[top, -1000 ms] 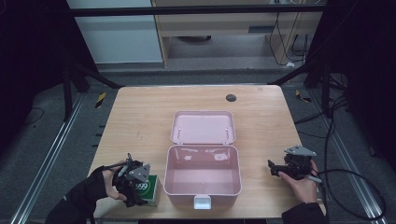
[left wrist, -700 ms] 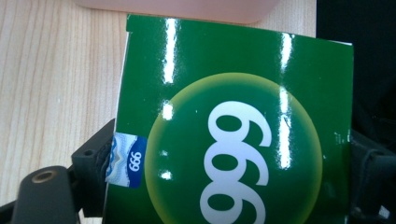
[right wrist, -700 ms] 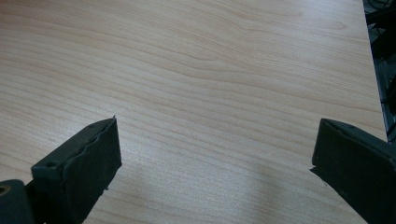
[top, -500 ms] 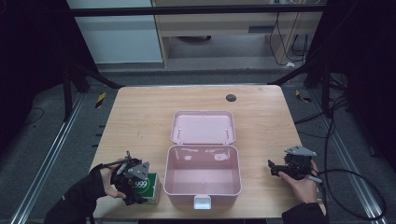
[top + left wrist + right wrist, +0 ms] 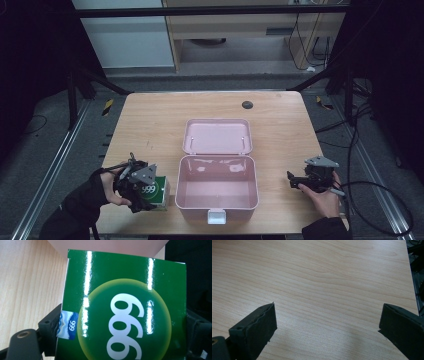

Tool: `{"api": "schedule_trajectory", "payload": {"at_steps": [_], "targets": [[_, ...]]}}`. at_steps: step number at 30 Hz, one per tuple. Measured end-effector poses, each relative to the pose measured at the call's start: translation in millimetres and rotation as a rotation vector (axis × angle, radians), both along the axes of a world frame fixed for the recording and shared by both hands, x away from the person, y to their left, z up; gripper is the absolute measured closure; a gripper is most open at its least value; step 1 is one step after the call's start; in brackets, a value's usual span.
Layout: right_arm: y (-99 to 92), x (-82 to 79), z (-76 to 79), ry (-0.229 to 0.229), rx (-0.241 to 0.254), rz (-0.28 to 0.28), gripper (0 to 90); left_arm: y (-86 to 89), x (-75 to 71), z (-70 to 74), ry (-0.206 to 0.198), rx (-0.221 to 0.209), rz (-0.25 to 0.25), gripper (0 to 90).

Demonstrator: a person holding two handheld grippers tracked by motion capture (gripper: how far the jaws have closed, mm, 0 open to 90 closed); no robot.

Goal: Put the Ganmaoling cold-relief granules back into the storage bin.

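A glossy green carton [image 5: 156, 193] printed "999" sits at the table's front left, just left of the pink case [image 5: 218, 214]. My left gripper [image 5: 141, 183] is shut on it. In the left gripper view the green carton [image 5: 125, 302] stands between the black fingers [image 5: 48, 325], with the pink wall behind it. The case stands open with nothing inside, its lid [image 5: 217, 136] lying flat behind it. At the front right my right gripper [image 5: 294, 181] hovers low over bare wood, pointing toward the case. In its own view the right gripper [image 5: 327, 317] is open with nothing between its jaws.
A small black round disc [image 5: 247, 104] lies near the table's far edge. A cable [image 5: 385, 210] loops off the right gripper past the table's right edge. Bare wood [image 5: 150, 130] stretches between the case and the far left corner.
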State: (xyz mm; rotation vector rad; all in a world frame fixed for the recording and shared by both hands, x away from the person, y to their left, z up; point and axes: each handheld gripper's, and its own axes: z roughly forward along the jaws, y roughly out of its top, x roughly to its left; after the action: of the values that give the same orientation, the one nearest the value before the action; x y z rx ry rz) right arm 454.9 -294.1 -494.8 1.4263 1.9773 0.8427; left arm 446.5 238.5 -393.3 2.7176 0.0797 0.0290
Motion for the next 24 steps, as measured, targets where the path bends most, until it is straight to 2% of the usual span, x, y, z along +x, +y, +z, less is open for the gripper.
{"api": "schedule_trajectory", "payload": {"at_steps": [14, 18, 24], "targets": [[-0.5, 0.2, -0.7, 0.001, 0.003, 0.002, 1.6, 4.5, 2.4, 37.9, -0.033, -0.02, 0.023, 13.0], [-0.2, 0.1, -0.7, 0.002, 0.005, 0.001, 1.6, 4.4, 3.0, 44.6, -0.028, -0.031, 0.024, 13.0], [0.1, 0.2, -1.0, 0.003, 0.002, 0.002, 1.6, 2.6, 2.9, 53.8, -0.024, -0.025, 0.023, 13.2]]}}
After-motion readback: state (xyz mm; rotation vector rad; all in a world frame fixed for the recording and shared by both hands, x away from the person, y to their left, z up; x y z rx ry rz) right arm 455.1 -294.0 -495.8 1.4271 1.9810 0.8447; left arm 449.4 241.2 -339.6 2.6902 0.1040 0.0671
